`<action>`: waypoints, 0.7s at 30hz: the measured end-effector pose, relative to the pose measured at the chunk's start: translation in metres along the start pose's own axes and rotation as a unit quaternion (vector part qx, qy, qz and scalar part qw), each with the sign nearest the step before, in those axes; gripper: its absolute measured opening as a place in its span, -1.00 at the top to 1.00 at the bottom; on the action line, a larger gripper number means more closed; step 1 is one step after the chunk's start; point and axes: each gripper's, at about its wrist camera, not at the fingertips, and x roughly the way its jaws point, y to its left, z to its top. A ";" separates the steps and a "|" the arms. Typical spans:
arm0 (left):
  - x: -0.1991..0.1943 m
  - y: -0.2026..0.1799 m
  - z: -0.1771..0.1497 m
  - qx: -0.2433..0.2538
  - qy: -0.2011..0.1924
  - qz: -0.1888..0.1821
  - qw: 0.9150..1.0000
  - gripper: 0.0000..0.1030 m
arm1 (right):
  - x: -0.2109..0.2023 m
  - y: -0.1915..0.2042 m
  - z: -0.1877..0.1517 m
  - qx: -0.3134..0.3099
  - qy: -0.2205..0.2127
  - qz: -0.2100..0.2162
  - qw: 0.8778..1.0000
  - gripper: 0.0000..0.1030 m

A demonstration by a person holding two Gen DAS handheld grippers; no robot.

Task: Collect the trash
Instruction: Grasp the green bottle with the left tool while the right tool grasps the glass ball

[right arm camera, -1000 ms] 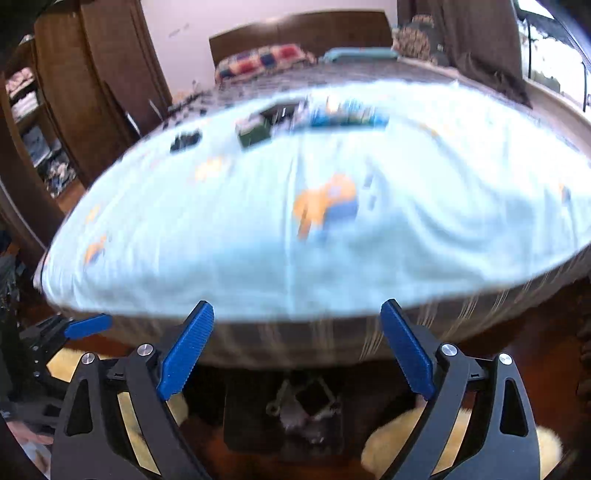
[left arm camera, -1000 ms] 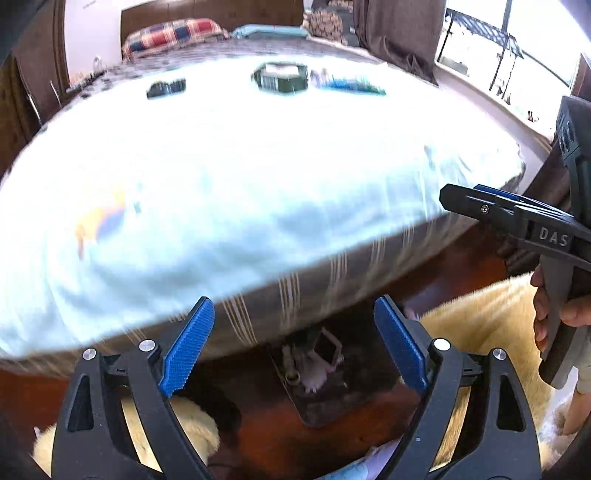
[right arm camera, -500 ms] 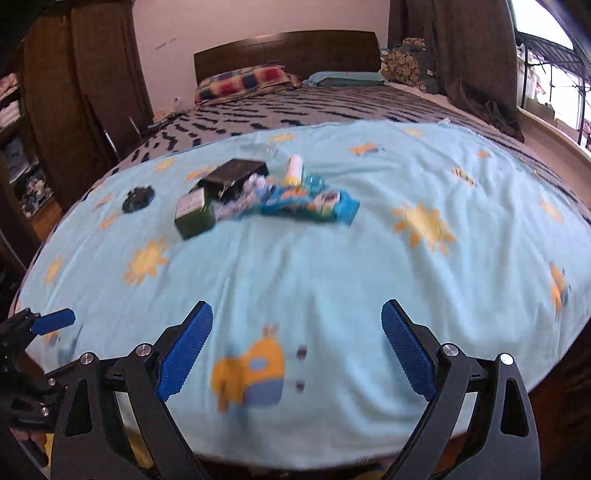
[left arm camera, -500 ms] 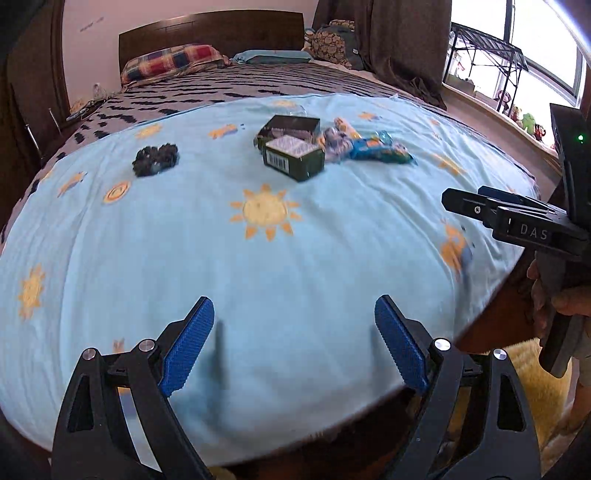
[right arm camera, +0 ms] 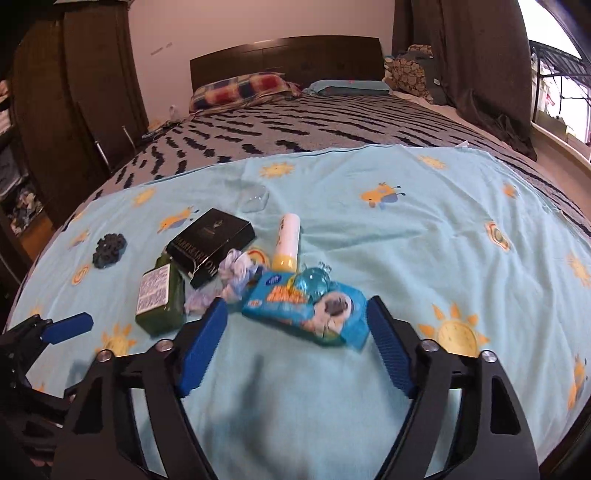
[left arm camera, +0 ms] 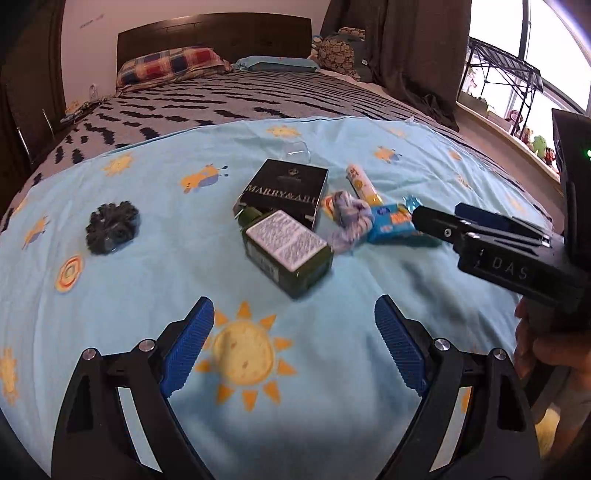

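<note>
A pile of trash lies on the light blue sun-print sheet (left arm camera: 155, 280): a green box with a white label (left arm camera: 288, 253), a black box (left arm camera: 284, 190), a crumpled pale wrapper (left arm camera: 349, 218), a blue snack packet (right arm camera: 303, 306), a yellow-capped white tube (right arm camera: 286, 240), a clear plastic cup (right arm camera: 255, 199) and a black crumpled lump (left arm camera: 112, 227). My left gripper (left arm camera: 291, 325) is open over bare sheet, just short of the green box. The jaws of my right gripper (right arm camera: 295, 314) are closing, with the blue packet between its tips; the pads do not press it.
The sheet covers the foot of a bed with a grey zigzag blanket (right arm camera: 314, 122), pillows (right arm camera: 240, 86) and a dark headboard (left arm camera: 214, 33). A wardrobe (right arm camera: 74, 92) stands left, dark curtains (right arm camera: 480, 66) and a window right. A hand (left arm camera: 546, 347) holds the right gripper.
Both grippers came up from the bed's foot edge and floor and moved forward over the sheet to the trash pile. The right jaws have narrowed around the blue packet.
</note>
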 end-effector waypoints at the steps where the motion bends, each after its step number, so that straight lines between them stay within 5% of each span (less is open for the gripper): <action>1: 0.004 0.000 0.003 -0.004 0.001 0.000 1.000 -0.63 | 0.004 -0.001 0.002 0.004 0.001 0.002 1.000 -0.31; 11: 0.045 -0.006 0.031 -0.015 0.015 0.020 1.000 -0.57 | 0.031 -0.005 0.011 0.009 0.016 0.011 1.000 -0.02; 17: 0.060 0.001 0.031 -0.014 0.028 0.027 0.999 -0.13 | 0.038 -0.004 0.012 0.006 0.022 0.012 1.000 0.35; 21: 0.054 0.006 0.029 -0.011 0.027 0.020 0.999 -0.05 | 0.037 -0.006 0.012 0.011 0.018 0.013 1.000 0.45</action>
